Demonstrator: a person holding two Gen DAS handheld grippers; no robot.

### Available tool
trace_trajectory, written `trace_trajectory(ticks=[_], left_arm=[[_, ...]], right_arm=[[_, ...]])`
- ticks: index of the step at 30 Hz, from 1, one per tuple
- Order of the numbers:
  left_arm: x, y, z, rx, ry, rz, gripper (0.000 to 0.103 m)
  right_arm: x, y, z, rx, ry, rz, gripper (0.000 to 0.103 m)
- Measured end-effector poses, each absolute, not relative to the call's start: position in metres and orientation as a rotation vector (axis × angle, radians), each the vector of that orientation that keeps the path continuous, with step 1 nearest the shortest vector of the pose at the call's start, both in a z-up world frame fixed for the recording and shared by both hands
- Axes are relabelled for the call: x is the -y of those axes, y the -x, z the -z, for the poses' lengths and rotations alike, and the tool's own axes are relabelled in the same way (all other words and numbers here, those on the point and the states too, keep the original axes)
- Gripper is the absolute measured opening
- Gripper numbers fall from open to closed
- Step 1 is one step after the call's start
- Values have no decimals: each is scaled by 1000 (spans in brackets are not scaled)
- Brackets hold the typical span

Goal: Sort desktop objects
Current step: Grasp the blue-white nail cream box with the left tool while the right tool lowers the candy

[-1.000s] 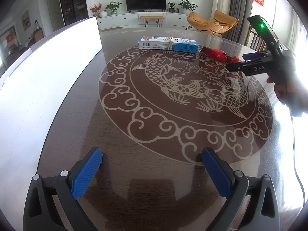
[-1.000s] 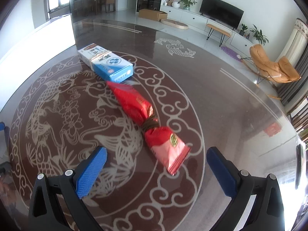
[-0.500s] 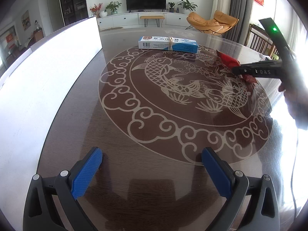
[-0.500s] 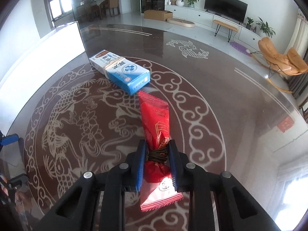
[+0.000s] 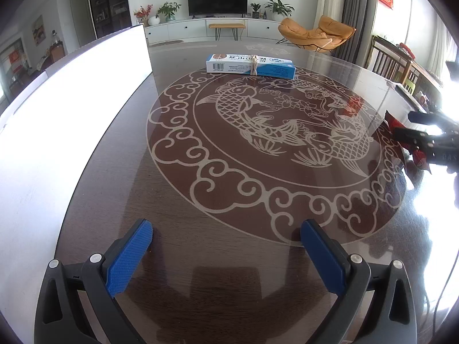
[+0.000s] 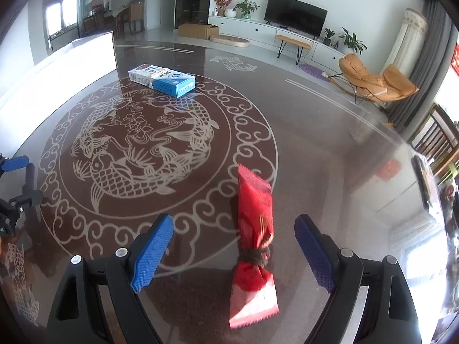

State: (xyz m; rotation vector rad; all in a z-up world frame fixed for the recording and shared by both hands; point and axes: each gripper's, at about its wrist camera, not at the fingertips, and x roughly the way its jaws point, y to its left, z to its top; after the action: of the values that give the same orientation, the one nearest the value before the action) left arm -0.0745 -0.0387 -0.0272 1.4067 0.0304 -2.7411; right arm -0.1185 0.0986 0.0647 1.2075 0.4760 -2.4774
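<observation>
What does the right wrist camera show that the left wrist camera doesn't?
Only the right wrist view shows the whole red packet, tied at its waist, lying on the table between the open jaws of the right gripper, which have just been opening; the pads do not touch it. Only the left wrist view shows the left gripper head on, open over bare table. Both show the blue box with a band round it, the fish pattern and the white board.

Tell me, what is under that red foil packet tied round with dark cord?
The red foil packet lies on the dark glossy table, across its pale scroll border. The right gripper, jaws just opened, straddles it without touching. Whatever the packet covers is hidden.
</observation>
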Motion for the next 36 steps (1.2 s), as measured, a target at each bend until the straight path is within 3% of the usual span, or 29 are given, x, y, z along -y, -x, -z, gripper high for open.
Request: trace_trajectory(ticks=[7, 11, 16, 22, 27, 29, 33, 36], left_arm=[[39, 75, 27, -30, -1408, 2741, 103], [40, 89, 25, -105, -1483, 2651, 103], [45, 151, 12, -744, -1556, 2595, 103], [51, 245, 18, -1182, -1459, 2301, 103], [48, 296, 16, -1217, -1342, 2110, 103], [42, 311, 16, -1135, -1319, 2084, 103], [28, 335, 17, -887, -1275, 2053, 103], [8, 352, 26, -579, -1335, 2072, 103]], right_arm=[[-67, 207, -58, -409, -1395, 2403, 87], [-89, 200, -55, -397, -1387, 2453, 87], [-154, 135, -64, -267, -1241, 2552, 88], [-212, 82, -54, -79, -1155, 2607, 94], [-237, 89, -46, 121, -1228, 2617, 94], [-243, 94, -45, 170, -1252, 2609, 94], [-242, 94, -47, 162, -1245, 2585, 95], [-237, 95, -47, 148, -1246, 2578, 95]])
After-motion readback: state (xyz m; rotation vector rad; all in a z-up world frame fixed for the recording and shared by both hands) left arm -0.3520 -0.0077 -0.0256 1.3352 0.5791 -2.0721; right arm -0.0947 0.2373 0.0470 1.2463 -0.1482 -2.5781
